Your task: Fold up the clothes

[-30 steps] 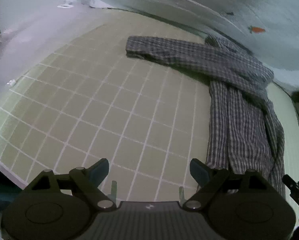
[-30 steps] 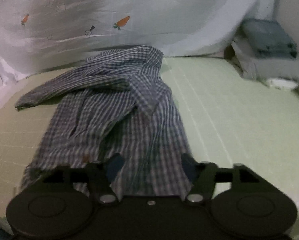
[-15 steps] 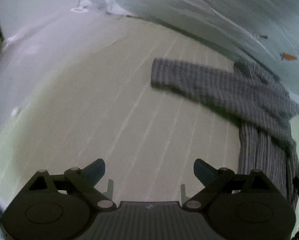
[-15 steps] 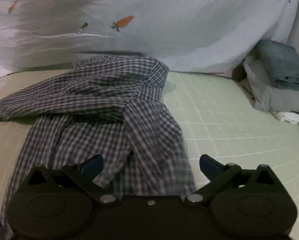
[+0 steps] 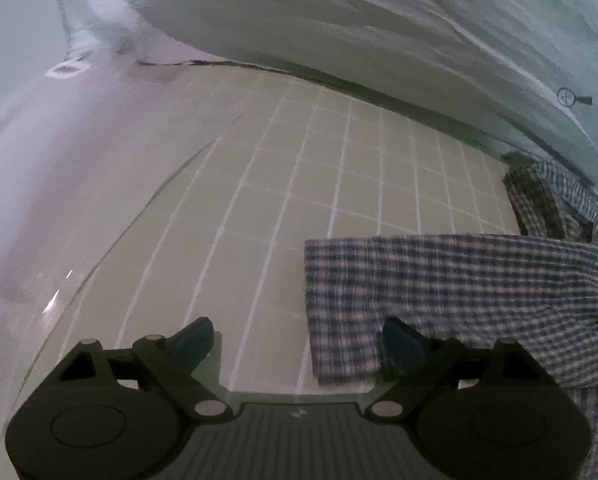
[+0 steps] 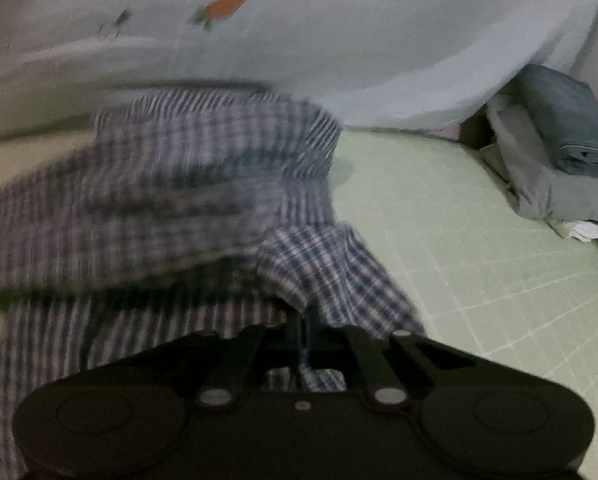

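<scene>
The checked shirt (image 6: pixel 171 200) lies crumpled on the green grid mat (image 6: pixel 479 280), body bunched, with one sleeve (image 5: pixel 439 280) stretched flat toward the left side.

The right gripper (image 6: pixel 305 328) has its jaws closed on a fold of the shirt near the right-hand edge; cloth shows pinched between them. The left gripper (image 5: pixel 295 340) stands wide open and empty, low over the mat, with the sleeve's cuff end lying just ahead of its right finger (image 5: pixel 399 340).

Risks noted:
- The right-hand pinch takes in a small bunch only; a pull could slip it free or drag several layers together.
- The left jaws straddle mostly bare mat; closing here could miss the cuff or catch one corner.
- The right view is blurred; any snag cannot be told.
- The folded pile (image 6: pixel 559 152) lies well apart.
</scene>
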Motion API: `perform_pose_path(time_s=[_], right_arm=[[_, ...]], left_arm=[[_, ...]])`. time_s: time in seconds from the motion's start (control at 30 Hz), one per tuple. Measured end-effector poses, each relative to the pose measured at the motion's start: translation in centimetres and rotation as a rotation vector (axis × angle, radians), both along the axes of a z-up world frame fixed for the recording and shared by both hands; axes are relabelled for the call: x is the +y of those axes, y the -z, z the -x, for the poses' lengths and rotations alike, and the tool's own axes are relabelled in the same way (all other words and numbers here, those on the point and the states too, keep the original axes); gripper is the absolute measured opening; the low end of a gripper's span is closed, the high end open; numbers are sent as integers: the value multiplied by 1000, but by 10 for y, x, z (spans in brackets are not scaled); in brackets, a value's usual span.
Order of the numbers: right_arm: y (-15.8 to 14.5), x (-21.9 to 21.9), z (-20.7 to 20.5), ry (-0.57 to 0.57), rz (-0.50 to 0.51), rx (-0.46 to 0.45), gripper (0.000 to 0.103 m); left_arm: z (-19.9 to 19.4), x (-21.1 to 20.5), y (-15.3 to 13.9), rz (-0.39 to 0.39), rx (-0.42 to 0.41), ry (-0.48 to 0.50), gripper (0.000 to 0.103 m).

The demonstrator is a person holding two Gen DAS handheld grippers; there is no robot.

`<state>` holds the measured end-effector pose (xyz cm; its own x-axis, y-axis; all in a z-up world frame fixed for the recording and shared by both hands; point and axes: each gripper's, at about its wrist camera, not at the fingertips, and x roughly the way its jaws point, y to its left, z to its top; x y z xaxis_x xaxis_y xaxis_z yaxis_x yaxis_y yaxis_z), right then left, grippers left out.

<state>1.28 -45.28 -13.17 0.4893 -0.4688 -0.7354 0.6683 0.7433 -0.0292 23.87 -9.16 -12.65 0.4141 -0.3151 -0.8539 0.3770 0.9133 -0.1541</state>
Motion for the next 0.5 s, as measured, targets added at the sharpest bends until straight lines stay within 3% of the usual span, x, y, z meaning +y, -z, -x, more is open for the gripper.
perform_pose_path(time_s=[0.3,0.37,0.4,0.43,0.5], right_arm=[[-5,-17,-2,79,-212,-139,4],[-4,-19,2,103,-259,-165,10],[-2,-18,6,119,-283,-175,17],[-5,-17,9,122,-281,-184,31],[-14,-16,13,129,-263,-201,43]], left_arm=[[-11,-14,14,45,-12,7,91],[-11,-18,14,44,-18,11,91],[-11,-19,14,45,-20,12,89],[-10,-20,14,41,-27,6,85],[-10,-21,13,32,-35,-2,82]])
